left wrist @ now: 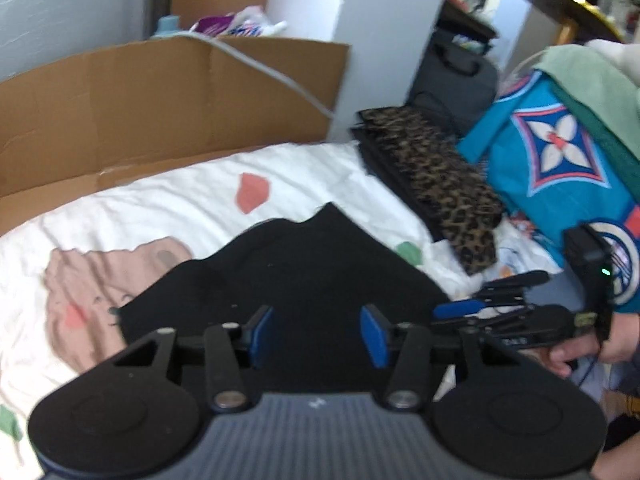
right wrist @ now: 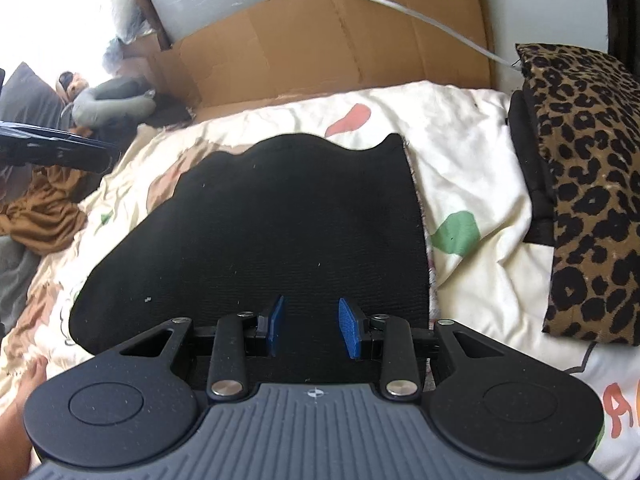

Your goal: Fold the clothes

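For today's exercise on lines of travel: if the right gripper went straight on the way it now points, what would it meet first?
Most likely the black garment, spread on the patterned bedspread directly ahead of the open right gripper; depth is unclear.

Garment (right wrist: pixel 256 232) lies on the bedspread (right wrist: pixel 472 152) — folded stack (right wrist: pixel 588 184) to its right, cardboard (right wrist: pixel 340 48) behind.
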`<state>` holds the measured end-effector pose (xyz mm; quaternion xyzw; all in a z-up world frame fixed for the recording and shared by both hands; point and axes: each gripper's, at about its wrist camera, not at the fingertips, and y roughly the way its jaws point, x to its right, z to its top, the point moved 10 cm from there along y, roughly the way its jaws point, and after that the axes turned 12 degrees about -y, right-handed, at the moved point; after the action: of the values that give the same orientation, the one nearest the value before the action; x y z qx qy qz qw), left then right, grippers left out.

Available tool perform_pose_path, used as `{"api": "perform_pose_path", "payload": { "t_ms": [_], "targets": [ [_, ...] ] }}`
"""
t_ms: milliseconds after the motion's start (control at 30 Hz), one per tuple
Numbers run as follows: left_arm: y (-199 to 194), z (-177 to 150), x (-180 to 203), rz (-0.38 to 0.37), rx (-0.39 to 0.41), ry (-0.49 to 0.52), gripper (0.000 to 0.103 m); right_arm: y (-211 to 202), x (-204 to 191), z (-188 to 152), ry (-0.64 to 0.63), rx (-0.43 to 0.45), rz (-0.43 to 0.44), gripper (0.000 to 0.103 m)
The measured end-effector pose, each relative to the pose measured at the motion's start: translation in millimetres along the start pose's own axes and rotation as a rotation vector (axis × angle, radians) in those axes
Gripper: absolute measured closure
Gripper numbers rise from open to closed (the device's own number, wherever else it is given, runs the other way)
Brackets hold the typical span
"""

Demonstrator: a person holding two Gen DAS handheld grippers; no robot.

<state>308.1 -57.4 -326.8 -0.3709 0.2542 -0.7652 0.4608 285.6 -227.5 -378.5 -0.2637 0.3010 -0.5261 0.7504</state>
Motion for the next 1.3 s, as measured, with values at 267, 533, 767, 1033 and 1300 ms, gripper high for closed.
{"api": "perform_pose_path", "payload": {
  "t_ms": [267, 533, 767, 1033, 1300],
  "targets": [
    [27, -56, 21, -0.111, -0.082, 0.033, 0.057, 17, -6, -18, -0.015, -0.094, -0.013, 0.066],
    [48, -111, 6, -0.061, -0.161, 0.049, 0.076, 24, -13, -21, -0.050, -0.102, -0.054, 0.065],
    [42, -135, -12, -0.031, -0.183, 0.057, 0.079, 24, -12, -23, -0.045, -0.101, -0.064, 0.065],
    [28, -149, -24, -0.020, -0.195, 0.044, 0.079, 24, -10, -23, -0.079, -0.111, -0.057, 0.065],
    [13, -166, -48, -0.004, -0.246, -0.077, 0.081, 13, 4, -29, -0.069, -0.124, -0.104, 0.066]
  ]
}}
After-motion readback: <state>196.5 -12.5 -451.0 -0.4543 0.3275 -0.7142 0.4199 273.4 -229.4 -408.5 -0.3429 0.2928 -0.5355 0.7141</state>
